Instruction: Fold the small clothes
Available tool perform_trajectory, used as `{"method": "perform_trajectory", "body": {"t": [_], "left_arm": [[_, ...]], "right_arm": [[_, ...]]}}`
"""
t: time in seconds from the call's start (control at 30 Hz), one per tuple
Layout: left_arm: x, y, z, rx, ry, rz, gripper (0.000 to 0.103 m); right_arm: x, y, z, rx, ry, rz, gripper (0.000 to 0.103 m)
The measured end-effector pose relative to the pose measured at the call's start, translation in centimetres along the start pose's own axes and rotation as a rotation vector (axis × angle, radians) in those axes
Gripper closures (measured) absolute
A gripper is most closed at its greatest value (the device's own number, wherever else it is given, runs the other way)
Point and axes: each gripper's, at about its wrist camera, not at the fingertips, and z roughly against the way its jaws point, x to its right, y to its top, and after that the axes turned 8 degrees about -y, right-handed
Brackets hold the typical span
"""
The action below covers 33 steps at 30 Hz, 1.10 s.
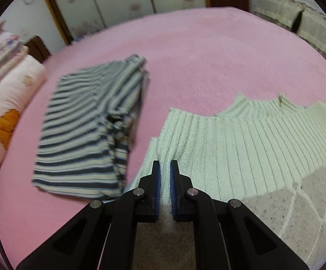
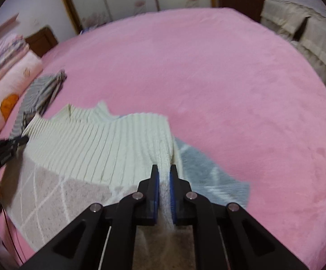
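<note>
A pale green ribbed sweater (image 1: 230, 139) lies flat on the pink bed cover (image 1: 207, 56), collar towards the far side. My left gripper (image 1: 165, 164) is shut on a pinch of the sweater's left side edge. In the right wrist view the same sweater (image 2: 100, 144) stretches to the left, and my right gripper (image 2: 164, 168) is shut on a bunched fold at its right side edge. The left gripper's fingertips (image 2: 21, 139) show at that view's left rim. A folded blue-and-white striped garment (image 1: 91, 135) rests to the left of the sweater, apart from it.
A beige cloth with a white diamond pattern (image 2: 50, 193) lies under the sweater's near part, with a grey-blue piece (image 2: 207, 175) at its right. Pillows (image 1: 10, 103) are stacked along the left edge. A beige covered seat (image 2: 309, 36) stands beyond the bed's far right.
</note>
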Motion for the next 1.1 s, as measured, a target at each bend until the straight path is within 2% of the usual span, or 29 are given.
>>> {"method": "perform_trajectory", "body": {"t": [0.1,0.23,0.37,0.47,0.57,0.77,0.9,0.97,1.0,1.03,1.1], "left_arm": [[-1.0,0.3,1.4,0.054,0.044,0.057,0.098],[-1.3,0.4,0.7,0.04,0.059,0.051,0.098],[-1.3,-0.1,-1.0,0.023,0.108,0.06,0.098],[-1.9,-0.8,-2.7,0.001,0.113,0.095,0.098],[-1.5,-1.5,-4.0,-0.009,0.138,0.077,0.097],[-1.1,-1.4,-4.0,-0.018,0.144,0.064,0.094],[-1.4,-1.1,-3.6,-0.024,0.128,0.063,0.079],[-1.6,-0.9,-2.8,-0.021,0.127,0.068,0.059],[-1.7,-0.9,-2.3,-0.013,0.131,0.069,0.043],[-1.8,-0.8,-1.7,0.0,0.124,0.069,0.037],[-2.0,-0.7,-0.4,0.02,0.118,0.069,0.037]], "right_arm": [[1.2,0.0,1.6,0.064,-0.019,-0.047,0.096],[1.8,-0.2,2.6,0.116,-0.058,-0.07,0.096],[1.5,-0.2,0.8,0.091,-0.093,-0.064,0.096],[1.3,-0.3,-0.5,0.076,-0.126,-0.065,0.096],[1.7,-0.7,-2.2,0.044,-0.136,-0.07,0.096],[1.0,-0.7,-2.5,0.033,-0.161,-0.031,0.095],[0.4,-0.7,-1.8,0.03,-0.155,-0.003,0.091],[0.4,-0.5,-1.2,0.016,-0.14,-0.004,0.086],[0.5,-0.4,-0.9,0.014,-0.136,-0.009,0.083],[0.6,-0.3,-0.4,0.017,-0.133,-0.017,0.082],[0.9,0.0,1.0,0.032,-0.122,-0.04,0.081]]}}
